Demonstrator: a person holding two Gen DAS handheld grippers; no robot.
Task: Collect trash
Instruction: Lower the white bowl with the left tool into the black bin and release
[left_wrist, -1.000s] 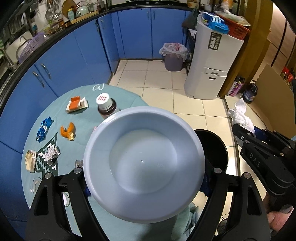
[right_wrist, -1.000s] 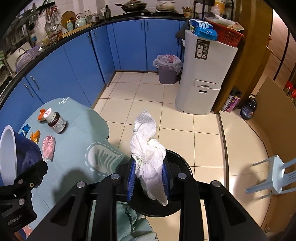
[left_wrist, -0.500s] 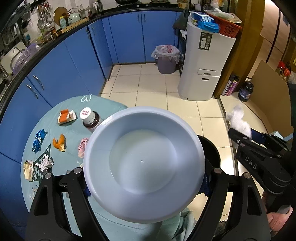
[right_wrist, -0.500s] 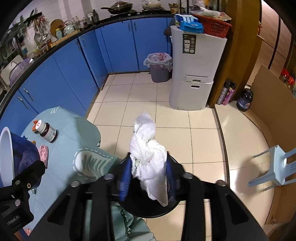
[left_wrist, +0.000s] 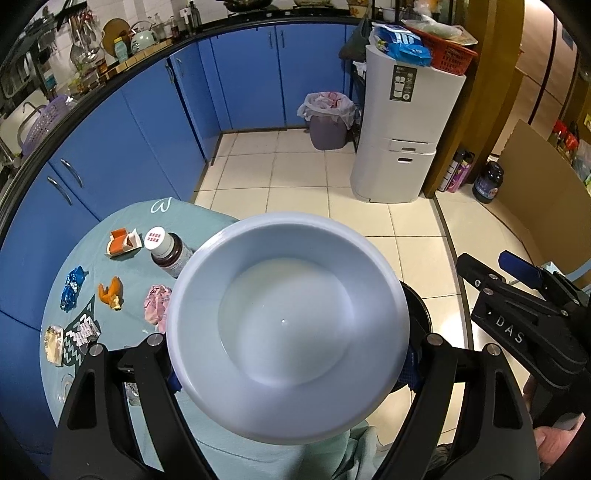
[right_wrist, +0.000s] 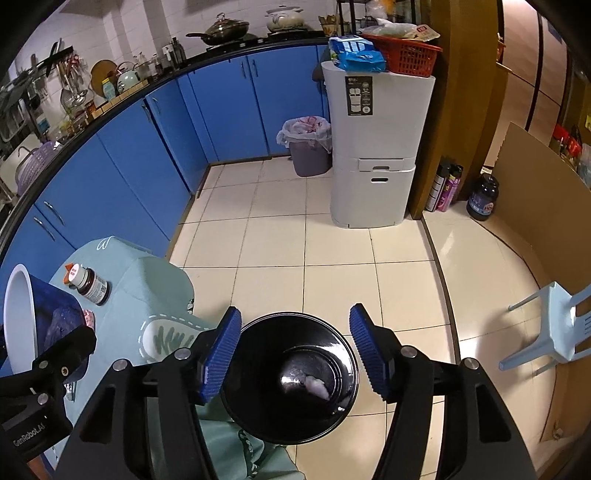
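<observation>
My left gripper (left_wrist: 291, 373) is shut on a pale blue-white bowl (left_wrist: 288, 325), held tilted with its inside toward the camera; it also shows at the left edge of the right wrist view (right_wrist: 18, 321). My right gripper (right_wrist: 295, 350) is open and empty above a black trash bin (right_wrist: 255, 369). A crumpled white tissue (right_wrist: 314, 384) lies at the bin's bottom. On the teal table (left_wrist: 92, 258) lie a pink wad (left_wrist: 157, 306), orange peel (left_wrist: 110, 295), a blue wrapper (left_wrist: 72, 291) and a small orange-and-white box (left_wrist: 123, 242).
A brown bottle (left_wrist: 170, 247) with a white cap stands on the table. A white cabinet (right_wrist: 376, 147) and a lined waste bin (right_wrist: 308, 146) stand by the blue cupboards. A light blue plastic chair (right_wrist: 554, 328) is at the right. My right gripper shows at the left wrist view's right edge (left_wrist: 517, 295).
My right gripper has opened and the white tissue has dropped into the black bin. My left gripper with the bowl has pulled back a little from the table.
</observation>
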